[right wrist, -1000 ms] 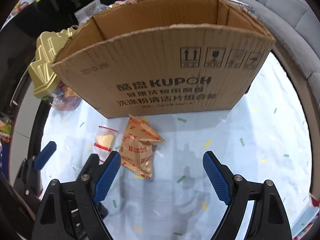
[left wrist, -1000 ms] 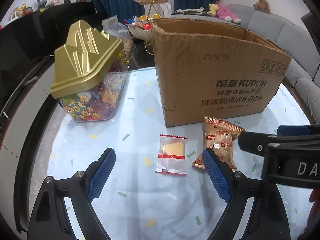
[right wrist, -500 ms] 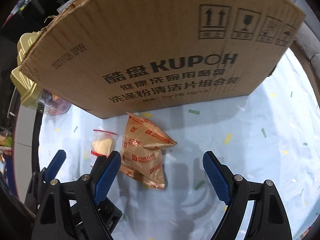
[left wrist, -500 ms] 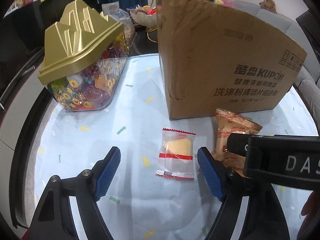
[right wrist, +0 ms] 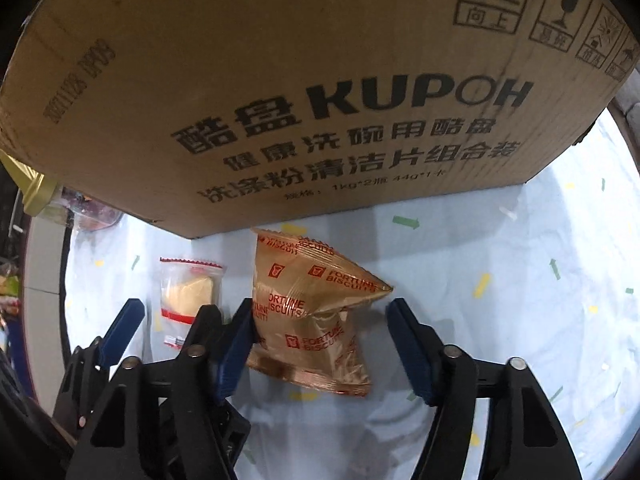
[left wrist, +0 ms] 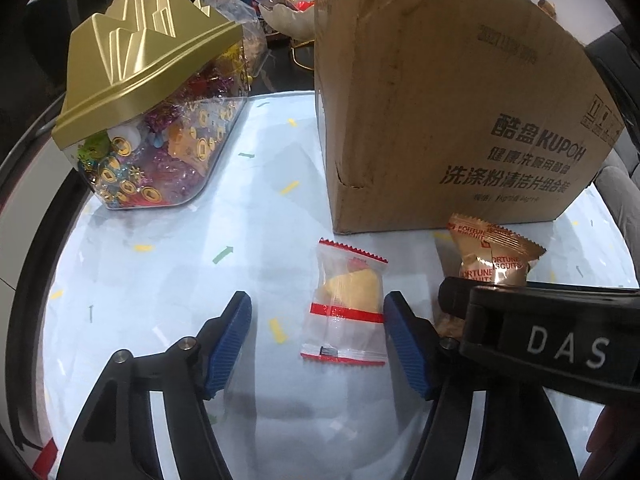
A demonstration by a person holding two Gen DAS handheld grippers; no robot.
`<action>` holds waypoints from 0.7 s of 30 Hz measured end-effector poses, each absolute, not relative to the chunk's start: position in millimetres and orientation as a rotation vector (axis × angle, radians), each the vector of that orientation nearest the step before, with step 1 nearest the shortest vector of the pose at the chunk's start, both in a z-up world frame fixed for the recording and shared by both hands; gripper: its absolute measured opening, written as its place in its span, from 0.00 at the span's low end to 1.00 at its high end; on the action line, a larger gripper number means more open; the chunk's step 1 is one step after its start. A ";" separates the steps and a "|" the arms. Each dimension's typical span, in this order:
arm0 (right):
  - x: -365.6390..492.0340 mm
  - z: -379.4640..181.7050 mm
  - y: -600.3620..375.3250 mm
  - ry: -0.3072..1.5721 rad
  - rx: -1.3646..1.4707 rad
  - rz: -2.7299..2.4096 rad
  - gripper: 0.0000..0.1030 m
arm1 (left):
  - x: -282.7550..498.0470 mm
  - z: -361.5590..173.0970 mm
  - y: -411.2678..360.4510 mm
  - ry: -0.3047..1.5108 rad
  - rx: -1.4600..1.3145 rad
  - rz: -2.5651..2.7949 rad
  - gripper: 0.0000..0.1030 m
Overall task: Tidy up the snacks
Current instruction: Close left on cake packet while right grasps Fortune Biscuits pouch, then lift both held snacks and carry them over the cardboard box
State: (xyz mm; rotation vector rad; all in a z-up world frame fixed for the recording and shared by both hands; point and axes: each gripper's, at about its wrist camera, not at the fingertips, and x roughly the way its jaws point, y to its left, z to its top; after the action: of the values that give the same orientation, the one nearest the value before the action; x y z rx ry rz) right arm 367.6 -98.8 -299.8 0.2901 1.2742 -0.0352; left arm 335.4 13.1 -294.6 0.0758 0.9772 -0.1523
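Progress looks early: both loose snacks lie on the table (left wrist: 168, 312), none visibly stowed yet. Cardboard box (left wrist: 440, 112) stands toward the table's far edge; its inside is not visible from either wrist view, so I can't tell what's already in it. Gold-lidded candy jar (left wrist: 152, 120) sits toward the far-left side of the table, lid on, full of wrapped sweets. Clear-wrapped snack (left wrist: 347, 304) lies flat just in front of the box's near-left corner. Left gripper (left wrist: 318, 340) is spread wide around it, right pad just beside or touching the wrapper edge, left pad well apart; nothing clamped. Fortune biscuit packet (right wrist: 312, 316) lies just right of the clear one, close to the box's front face, puffed with one corner sticking out. Right gripper (right wrist: 320, 344) is also spread, straddling the packet; left pad touching or nearly touching the foil, right pad clear of it. Judgement: both tools are lined up for a pinch, neither has closed. Left to do: grip each packet, lift, drop into box or jar (task doesn't say which). Risk: foil packet is slippery and air-filled, may squirt out. The grippers sit close side by side, so they could collide.
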 end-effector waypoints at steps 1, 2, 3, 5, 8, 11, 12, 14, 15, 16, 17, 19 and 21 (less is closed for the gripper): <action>368.0 -299.7 -98.4 1.271 0.286 -0.036 0.56 | 335.8 -295.0 12.2 0.978 0.073 -0.155 0.60; 368.4 -298.9 -99.5 1.267 0.281 -0.038 0.51 | 336.5 -295.3 11.8 0.979 0.067 -0.158 0.55; 369.1 -297.1 -103.1 1.266 0.279 -0.039 0.45 | 337.0 -295.5 11.5 0.979 0.060 -0.161 0.48; 370.1 -296.8 -104.1 1.264 0.284 -0.034 0.44 | 338.8 -296.0 9.7 0.978 0.054 -0.169 0.36; 369.9 -296.3 -105.0 1.261 0.282 -0.030 0.44 | 341.8 -296.4 5.7 0.975 0.064 -0.166 0.34; 366.6 -296.9 -111.4 1.257 0.283 -0.035 0.44 | 341.6 -295.0 6.1 0.974 0.060 -0.161 0.31; 365.2 -296.4 -114.1 1.257 0.285 -0.036 0.44 | 341.4 -294.0 6.6 0.973 0.059 -0.157 0.31; 361.8 -295.5 -116.1 1.255 0.289 -0.036 0.44 | 340.5 -291.8 9.6 0.971 0.056 -0.152 0.31; 358.7 -295.5 -113.7 1.251 0.287 -0.036 0.44 | 340.7 -290.4 10.5 0.970 0.052 -0.150 0.31; 357.7 -295.0 -109.4 1.247 0.284 -0.034 0.44 | 340.5 -288.8 11.2 0.968 0.050 -0.150 0.31; 356.6 -293.5 -109.3 1.243 0.283 -0.032 0.44 | 335.9 -285.3 11.2 0.965 0.048 -0.148 0.31; 353.6 -288.5 -111.8 1.235 0.282 -0.030 0.44 | 334.0 -280.9 11.1 0.958 0.049 -0.149 0.31; 351.5 -285.8 -117.0 1.229 0.284 -0.028 0.44 | 331.0 -276.1 10.3 0.952 0.049 -0.149 0.30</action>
State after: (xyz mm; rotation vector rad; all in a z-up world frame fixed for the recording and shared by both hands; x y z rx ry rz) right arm 351.5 -117.0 -285.8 0.2838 1.2286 -0.0283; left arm 331.0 10.3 -276.1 0.0491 0.9520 -0.1488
